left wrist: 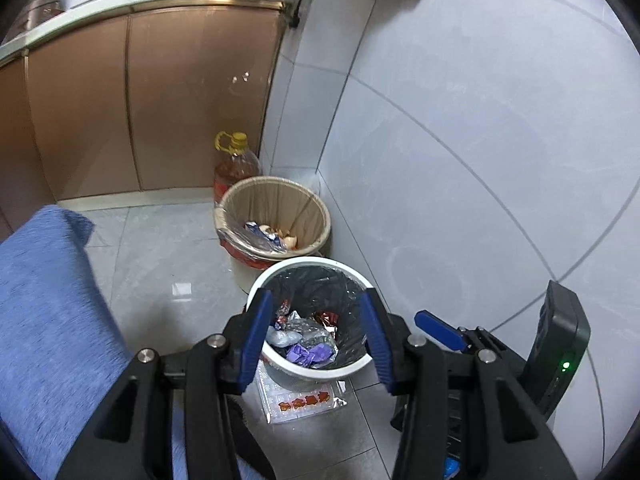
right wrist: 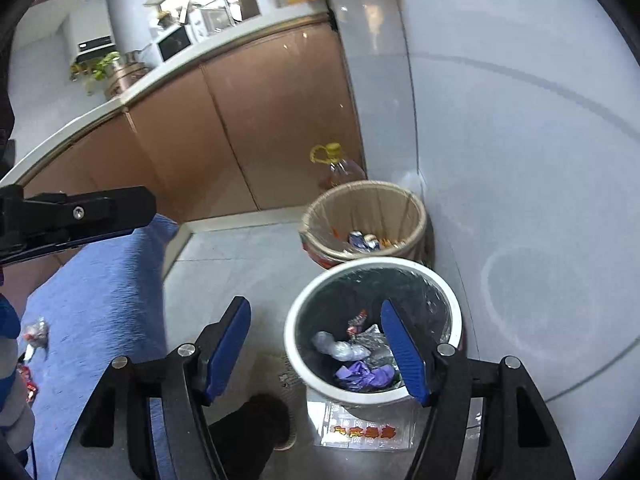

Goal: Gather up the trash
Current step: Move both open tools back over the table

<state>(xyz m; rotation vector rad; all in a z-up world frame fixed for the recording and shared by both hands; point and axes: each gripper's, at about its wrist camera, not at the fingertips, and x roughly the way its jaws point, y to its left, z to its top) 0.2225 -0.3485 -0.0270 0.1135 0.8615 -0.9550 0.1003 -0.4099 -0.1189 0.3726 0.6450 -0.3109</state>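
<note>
Both jaws stand apart and empty: the left gripper (left wrist: 316,344) and right gripper (right wrist: 316,360) hang above a round white plastic bin (left wrist: 276,364) at lower centre, its black liner holding crumpled purple and silver wrappers (left wrist: 308,344).

Grey tiled floor (left wrist: 160,264) — white bin (left wrist: 316,368), beige bin (left wrist: 276,196), oil bottle (left wrist: 236,160), flat wrapper (left wrist: 304,402).
</note>
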